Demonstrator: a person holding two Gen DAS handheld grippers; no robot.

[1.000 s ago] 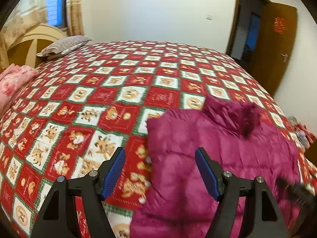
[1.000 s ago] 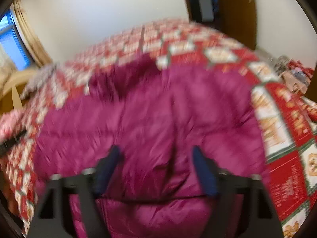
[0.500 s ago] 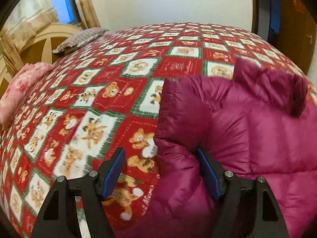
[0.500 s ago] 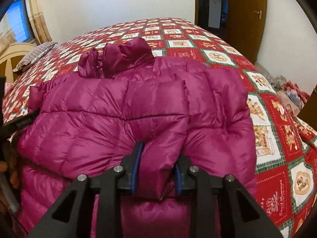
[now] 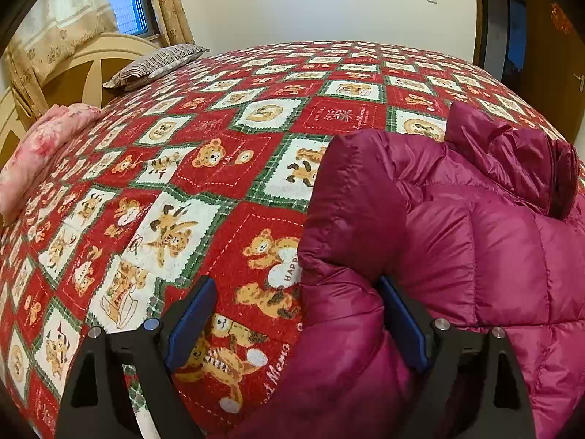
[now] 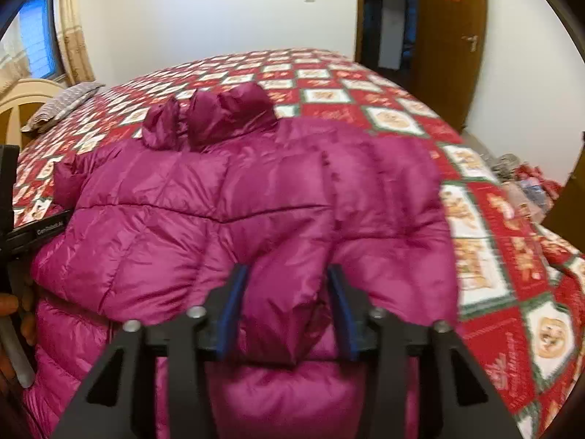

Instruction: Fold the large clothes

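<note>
A magenta puffer jacket (image 6: 226, 212) lies on the bed, collar at the far end, with a fold of it doubled over the near part. My right gripper (image 6: 289, 307) has its jaws partly apart with a puffy fold of the jacket between them. In the left wrist view the jacket (image 5: 475, 241) fills the right side. My left gripper (image 5: 296, 323) is open wide at the jacket's left edge, with the edge fabric between the blue pads and against the right one. The left gripper's body shows at the left edge of the right wrist view (image 6: 36, 230).
The bed carries a red, white and green teddy-bear quilt (image 5: 219, 153). A striped pillow (image 5: 157, 62) and a pink folded blanket (image 5: 40, 146) lie by the headboard on the left. A brown door (image 6: 453, 44) stands beyond the bed; clutter (image 6: 526, 183) lies on the floor at right.
My right gripper's jaws have widened around the jacket fold since half a second ago. My left gripper has stayed open, moving lower and closer onto the jacket's left edge.
</note>
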